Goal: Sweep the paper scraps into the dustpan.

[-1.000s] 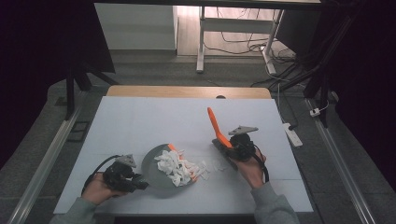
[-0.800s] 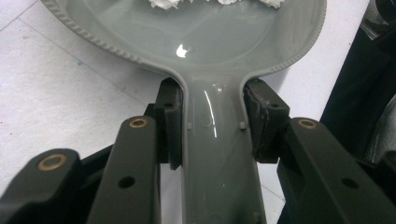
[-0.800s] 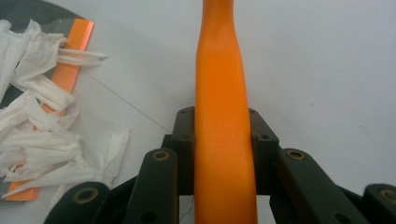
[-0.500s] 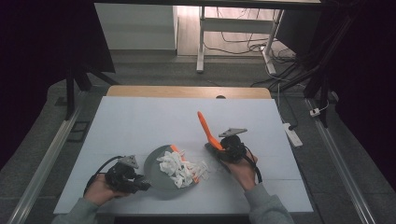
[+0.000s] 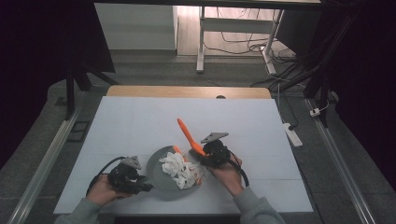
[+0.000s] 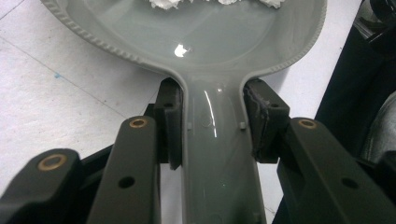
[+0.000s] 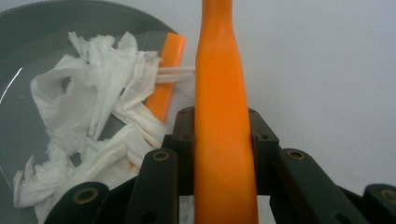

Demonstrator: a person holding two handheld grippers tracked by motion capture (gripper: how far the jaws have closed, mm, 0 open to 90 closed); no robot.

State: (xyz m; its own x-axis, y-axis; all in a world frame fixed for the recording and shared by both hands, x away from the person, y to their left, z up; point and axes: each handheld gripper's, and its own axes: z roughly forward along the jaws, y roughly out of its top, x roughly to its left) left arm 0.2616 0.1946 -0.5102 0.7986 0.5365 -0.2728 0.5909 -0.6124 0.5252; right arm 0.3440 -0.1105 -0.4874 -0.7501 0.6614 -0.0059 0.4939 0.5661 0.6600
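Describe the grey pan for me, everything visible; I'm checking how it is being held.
The grey pan is a round, shallow, glossy, plastic-looking dish with a beaded rim and a flat, straight handle. It lies flat on the white table, near its front edge. The left gripper is shut on the handle, one pad pressed to each side. Crumpled white paper fills its right half, with an orange strip lying partly under that paper.
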